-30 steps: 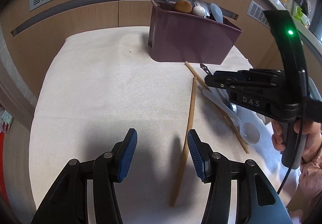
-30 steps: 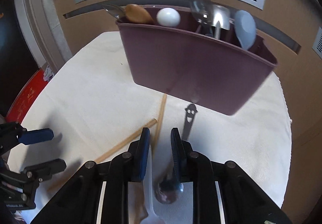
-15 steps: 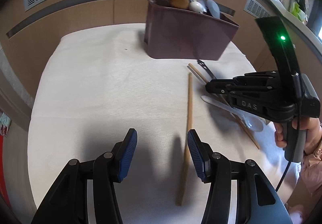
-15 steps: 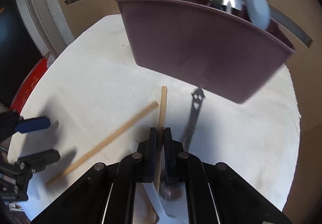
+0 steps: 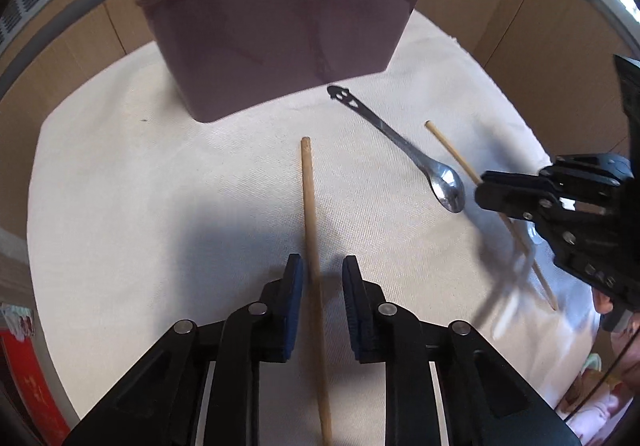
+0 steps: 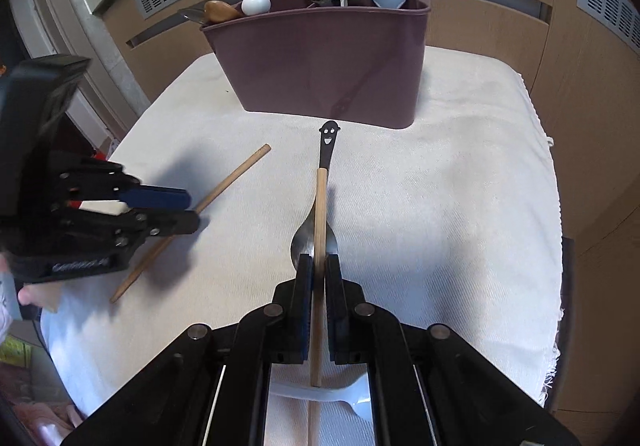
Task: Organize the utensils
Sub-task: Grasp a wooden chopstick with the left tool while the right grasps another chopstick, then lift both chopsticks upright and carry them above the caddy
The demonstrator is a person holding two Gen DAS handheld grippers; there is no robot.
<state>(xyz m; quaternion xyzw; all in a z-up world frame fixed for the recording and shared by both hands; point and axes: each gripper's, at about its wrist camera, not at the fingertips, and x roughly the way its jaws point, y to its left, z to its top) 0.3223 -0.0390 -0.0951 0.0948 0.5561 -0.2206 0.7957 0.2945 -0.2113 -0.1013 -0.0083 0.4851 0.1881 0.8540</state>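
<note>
A: What is being shown by the left wrist view?

B: A wooden chopstick (image 5: 313, 258) is being straddled by the left gripper (image 5: 318, 278), whose blue-padded fingers are being held a little apart on either side of it. Its left side seems to be brushed by the left pad, while a gap is being left at the right pad, so the stick is not being clamped. It is lying flat on the cream cloth (image 5: 160, 185), with its far tip pointed toward the maroon caddy (image 5: 280, 29). A metal spoon (image 5: 400, 145) with a smiling face cut into its handle is being seen lying slantwise to the right, just in front of the caddy. Further right, the right gripper (image 5: 486, 191) is being seen from the side, with a second chopstick (image 5: 448, 145) sticking out past it.

A: And what is being added by the right wrist view?

B: Here the second chopstick (image 6: 319, 246) is being pinched between the right gripper's (image 6: 319, 266) nearly closed fingers and held above the cloth (image 6: 440, 205), directly over the smiling spoon (image 6: 328, 141). That grip is being hidden by the gripper body in the left view. A white plastic spoon (image 6: 352, 400) is being glimpsed on the cloth beneath the gripper. The left gripper (image 6: 188, 209) is being seen at the left edge, over the first chopstick (image 6: 224, 185).

A: What is being held in the caddy (image 6: 332, 57)?

B: Spoon bowls are being shown above its rim: wooden, white, metal and pale blue.
</note>
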